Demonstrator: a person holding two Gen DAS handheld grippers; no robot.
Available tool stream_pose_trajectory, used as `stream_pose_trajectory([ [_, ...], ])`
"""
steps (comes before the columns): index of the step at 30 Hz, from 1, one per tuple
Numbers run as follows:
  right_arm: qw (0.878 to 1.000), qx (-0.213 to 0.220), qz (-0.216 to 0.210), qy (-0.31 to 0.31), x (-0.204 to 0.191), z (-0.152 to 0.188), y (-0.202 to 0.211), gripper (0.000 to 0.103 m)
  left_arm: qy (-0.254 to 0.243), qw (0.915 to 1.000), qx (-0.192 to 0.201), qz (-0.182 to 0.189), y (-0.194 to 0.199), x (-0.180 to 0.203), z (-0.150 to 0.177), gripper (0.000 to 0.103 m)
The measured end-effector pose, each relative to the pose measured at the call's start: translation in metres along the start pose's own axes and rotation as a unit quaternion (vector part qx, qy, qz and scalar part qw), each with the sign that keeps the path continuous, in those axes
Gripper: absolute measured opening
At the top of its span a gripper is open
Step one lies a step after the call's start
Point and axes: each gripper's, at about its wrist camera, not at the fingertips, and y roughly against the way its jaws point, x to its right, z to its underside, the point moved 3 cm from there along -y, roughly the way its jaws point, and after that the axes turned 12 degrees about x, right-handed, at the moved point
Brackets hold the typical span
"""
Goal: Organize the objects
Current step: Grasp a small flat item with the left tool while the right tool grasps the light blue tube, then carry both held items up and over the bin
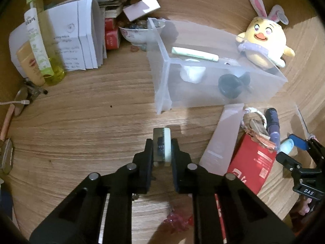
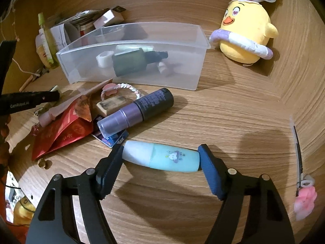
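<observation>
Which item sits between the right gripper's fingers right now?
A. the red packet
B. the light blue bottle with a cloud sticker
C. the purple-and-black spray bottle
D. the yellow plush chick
B: the light blue bottle lies lengthwise between the right gripper fingers, one pad at each end.

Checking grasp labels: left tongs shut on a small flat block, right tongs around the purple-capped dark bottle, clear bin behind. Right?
One thing is wrong. The right tongs span the pale blue tube, end to end, not the purple-capped dark bottle, which lies free behind it; the right wrist view shows this. Left tongs on the small flat block and clear bin behind: correct.
</observation>
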Motion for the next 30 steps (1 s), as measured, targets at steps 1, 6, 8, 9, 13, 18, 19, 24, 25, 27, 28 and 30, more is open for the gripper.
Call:
stream_pose_trajectory([
  [1,1.000,0.001,0.001,-0.001,0.001,0.000,0.001,0.071,0.001,1.0000,0.002,-0.002,0.000,-0.001,0.000,0.016],
  [6,1.000,0.017,0.010,-0.005,0.008,-0.008,0.008,0.071,0.002,0.9998,0.017,-0.011,0.007,-0.001,-0.004,0.016],
  [8,1.000,0.026,0.012,-0.008,0.012,-0.014,0.012,0.071,0.004,0.9996,0.026,-0.013,0.011,0.000,-0.007,0.016],
  [9,0.999,0.032,0.013,-0.011,0.014,-0.018,0.013,0.071,0.004,0.9994,0.032,-0.012,0.014,0.000,-0.009,0.016],
  [13,0.998,0.052,0.012,-0.022,0.018,-0.032,0.019,0.071,0.002,0.9983,0.055,-0.017,0.026,0.005,-0.019,0.015],
  [18,0.997,0.078,0.011,-0.020,0.018,-0.052,0.023,0.071,0.002,0.9964,0.083,-0.017,0.037,0.011,-0.031,0.015],
  [19,0.996,0.082,0.012,-0.018,0.018,-0.054,0.023,0.071,0.003,0.9961,0.087,-0.016,0.039,0.012,-0.033,0.016],
  [24,0.994,0.112,0.009,-0.009,0.015,-0.075,0.029,0.071,0.006,0.9946,0.103,-0.011,0.042,0.017,-0.045,0.016],
  [25,0.993,0.117,0.010,-0.007,0.014,-0.078,0.030,0.071,0.006,0.9944,0.105,-0.012,0.043,0.018,-0.047,0.015],
  [27,0.991,0.131,0.015,-0.006,0.015,-0.086,0.032,0.071,0.003,0.9936,0.112,-0.013,0.044,0.020,-0.052,0.015],
  [28,0.991,0.136,0.018,-0.006,0.015,-0.090,0.032,0.071,0.002,0.9933,0.115,-0.015,0.045,0.020,-0.056,0.015],
  [30,0.989,0.144,0.018,-0.008,0.016,-0.097,0.033,0.071,-0.001,0.9927,0.119,-0.018,0.045,0.021,-0.061,0.016],
])
